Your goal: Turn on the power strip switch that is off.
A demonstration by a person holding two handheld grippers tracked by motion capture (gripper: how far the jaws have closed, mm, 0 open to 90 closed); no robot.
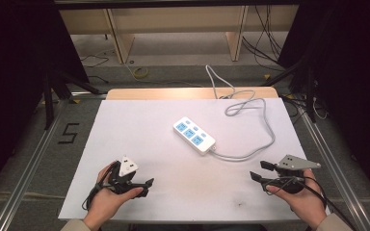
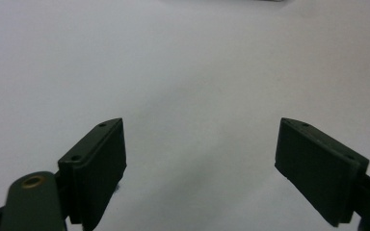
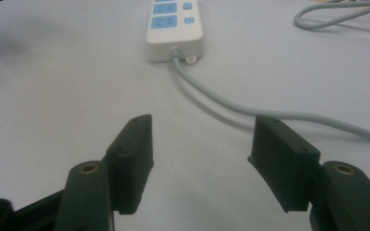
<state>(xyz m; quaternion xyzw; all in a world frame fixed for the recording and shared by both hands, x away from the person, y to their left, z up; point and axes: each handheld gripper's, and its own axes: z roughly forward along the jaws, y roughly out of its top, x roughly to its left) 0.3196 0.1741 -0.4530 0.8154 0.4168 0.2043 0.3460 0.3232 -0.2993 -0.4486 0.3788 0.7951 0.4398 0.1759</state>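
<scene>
A white power strip (image 1: 194, 134) with blue sockets lies near the middle of the white table (image 1: 139, 125). Its grey cable (image 1: 250, 108) runs right, loops and goes off the far edge. In the right gripper view the power strip (image 3: 174, 26) is ahead and its cable (image 3: 250, 110) crosses just beyond the jaws. My left gripper (image 1: 147, 185) rests open at the front left, held by a hand, nothing between its jaws (image 2: 200, 159). At the front right, my right gripper (image 1: 261, 171) is open and holds nothing (image 3: 200, 149).
The table's wooden far edge (image 1: 173, 93) shows behind the white sheet. Metal frame rails (image 1: 33, 154) run along both sides. On the floor beyond are cables (image 1: 265, 43) and wooden shelf legs (image 1: 118, 38).
</scene>
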